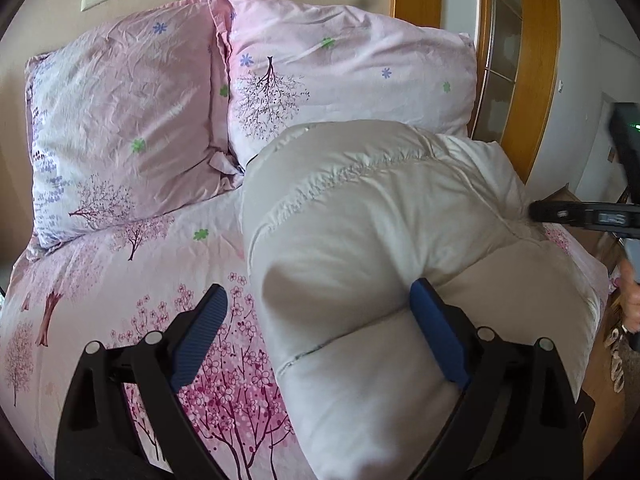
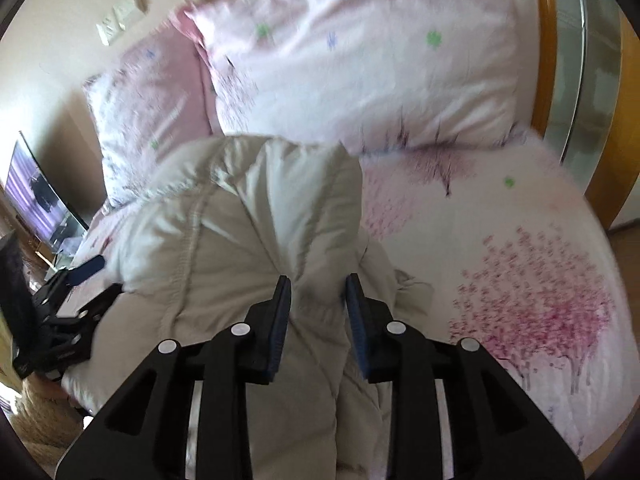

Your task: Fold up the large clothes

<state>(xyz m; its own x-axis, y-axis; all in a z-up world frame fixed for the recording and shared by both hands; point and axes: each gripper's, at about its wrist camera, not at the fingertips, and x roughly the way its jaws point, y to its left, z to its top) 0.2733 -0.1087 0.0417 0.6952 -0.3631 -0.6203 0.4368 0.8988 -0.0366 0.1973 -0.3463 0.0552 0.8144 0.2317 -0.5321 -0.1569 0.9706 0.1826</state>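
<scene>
A puffy off-white padded jacket (image 1: 360,216) lies bunched and folded over on the pink flowered bed sheet (image 1: 120,280). My left gripper (image 1: 316,300) is open wide, its right pad pressed against the jacket's bulge, its left pad over the sheet. In the right wrist view the jacket (image 2: 248,208) fills the middle. My right gripper (image 2: 318,288) is partly closed, with a fold of the jacket between its blue pads. The right gripper also shows in the left wrist view (image 1: 548,212) at the jacket's right edge. The left gripper shows in the right wrist view (image 2: 84,276) at the left.
Two pink flowered pillows (image 1: 120,120) (image 1: 352,68) lean at the head of the bed against the wall. A wooden door frame (image 1: 532,80) stands to the right. A television (image 2: 36,196) and low furniture sit beyond the bed's left side.
</scene>
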